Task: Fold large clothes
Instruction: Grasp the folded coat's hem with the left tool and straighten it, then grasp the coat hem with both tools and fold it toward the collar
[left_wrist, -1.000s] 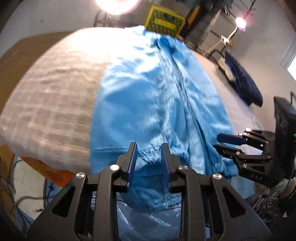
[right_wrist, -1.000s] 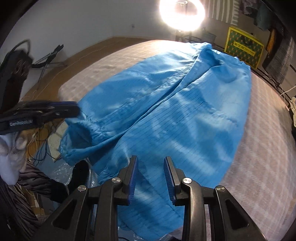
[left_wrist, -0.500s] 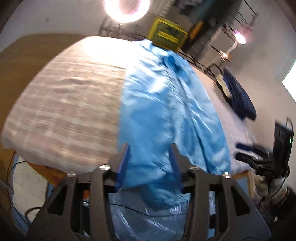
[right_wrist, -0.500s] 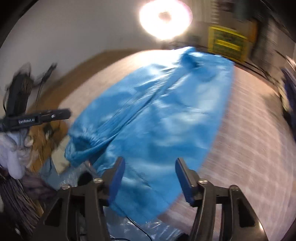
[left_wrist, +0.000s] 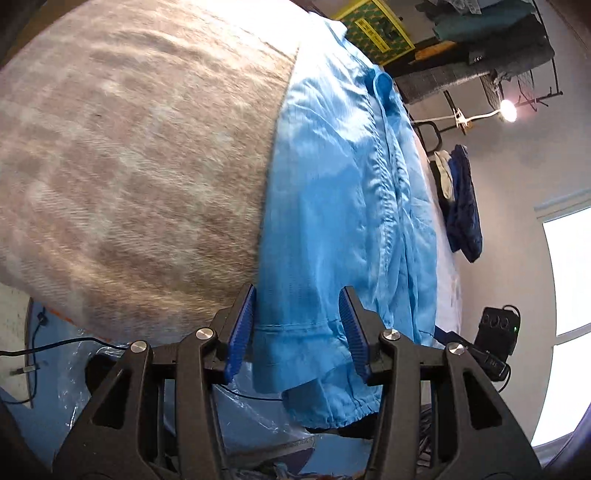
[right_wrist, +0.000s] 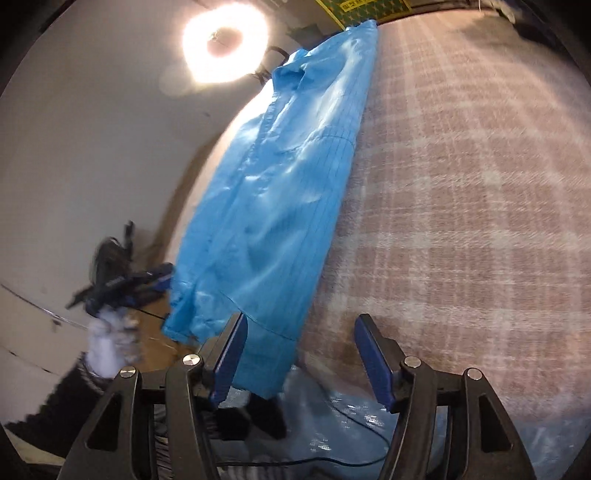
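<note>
A long light-blue garment (left_wrist: 343, 192) lies lengthwise on a table covered with a beige plaid cloth (left_wrist: 129, 155); its collar is at the far end and its lower hem hangs over the near edge. My left gripper (left_wrist: 297, 328) is open, its jaws spread on either side of the garment's near left hem, holding nothing. In the right wrist view the garment (right_wrist: 280, 192) lies to the left on the plaid cloth (right_wrist: 461, 184). My right gripper (right_wrist: 304, 358) is open and empty at the garment's near right corner. The left gripper (right_wrist: 122, 284) shows blurred at the left.
A dark blue garment (left_wrist: 463, 206) lies at the table's far right. A yellow crate (left_wrist: 373, 31) stands beyond the far end. A black device (left_wrist: 496, 332) sits at the right. Clear plastic sheeting (right_wrist: 369, 417) and cables lie below the near edge. A ring light (right_wrist: 221, 48) glares above.
Both grippers opened from nearly shut to wide. Both swung apart, the left toward the garment's left edge and the right toward its right edge. The garment lies narrower, its sides folded in.
</note>
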